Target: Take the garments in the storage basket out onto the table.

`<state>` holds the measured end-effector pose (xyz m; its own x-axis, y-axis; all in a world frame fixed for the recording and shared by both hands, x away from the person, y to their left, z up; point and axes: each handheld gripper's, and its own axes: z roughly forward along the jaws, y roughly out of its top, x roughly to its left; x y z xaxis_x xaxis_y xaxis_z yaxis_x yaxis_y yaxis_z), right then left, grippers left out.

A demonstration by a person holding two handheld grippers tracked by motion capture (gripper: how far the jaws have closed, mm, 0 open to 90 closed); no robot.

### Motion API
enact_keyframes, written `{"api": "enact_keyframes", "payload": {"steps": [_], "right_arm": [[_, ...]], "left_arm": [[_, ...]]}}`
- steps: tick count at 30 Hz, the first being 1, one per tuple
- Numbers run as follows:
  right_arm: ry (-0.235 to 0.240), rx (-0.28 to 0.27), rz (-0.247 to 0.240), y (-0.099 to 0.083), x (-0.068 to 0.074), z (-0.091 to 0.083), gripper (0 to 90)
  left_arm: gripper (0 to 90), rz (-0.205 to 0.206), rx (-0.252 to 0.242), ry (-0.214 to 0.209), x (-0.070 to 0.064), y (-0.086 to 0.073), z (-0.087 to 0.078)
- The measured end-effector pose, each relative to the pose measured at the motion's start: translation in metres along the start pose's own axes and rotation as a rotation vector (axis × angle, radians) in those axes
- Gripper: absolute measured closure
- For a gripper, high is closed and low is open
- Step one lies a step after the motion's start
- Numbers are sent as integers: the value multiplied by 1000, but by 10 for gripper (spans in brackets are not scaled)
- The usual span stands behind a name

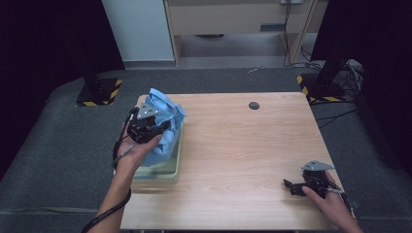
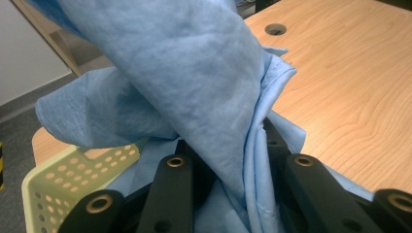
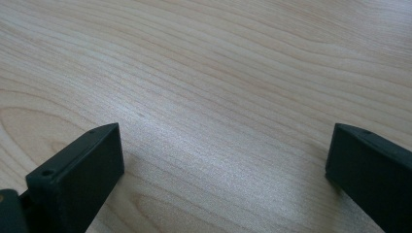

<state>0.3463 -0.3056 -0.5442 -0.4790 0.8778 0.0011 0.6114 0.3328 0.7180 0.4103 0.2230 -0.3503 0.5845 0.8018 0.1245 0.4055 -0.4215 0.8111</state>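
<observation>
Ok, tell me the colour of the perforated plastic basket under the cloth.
Pale yellow-green perforated plastic basket, clearest in the left gripper view.

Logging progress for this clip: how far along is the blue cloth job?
Done: the left gripper is shut on the blue cloth and holds it bunched above the pale green perforated basket. In hand: the cloth, part of which hangs into the basket. Left: probably getting it onto the wooden table and spread out; the right gripper rests open there, holding nothing.
</observation>
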Motion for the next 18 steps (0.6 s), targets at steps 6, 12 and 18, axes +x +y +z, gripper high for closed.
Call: {"api": "enact_keyframes", "payload": {"steps": [6, 12, 18], "right_arm": [[0, 0, 0, 0, 0, 0, 5], [0, 0, 0, 0, 0, 0, 5], [0, 0, 0, 0, 0, 0, 5]], "left_arm": [[738, 11, -25, -14, -10, 10, -6], [738, 27, -34, -29, -19, 18, -9], [738, 38, -35, -51, -28, 23, -8]]}}
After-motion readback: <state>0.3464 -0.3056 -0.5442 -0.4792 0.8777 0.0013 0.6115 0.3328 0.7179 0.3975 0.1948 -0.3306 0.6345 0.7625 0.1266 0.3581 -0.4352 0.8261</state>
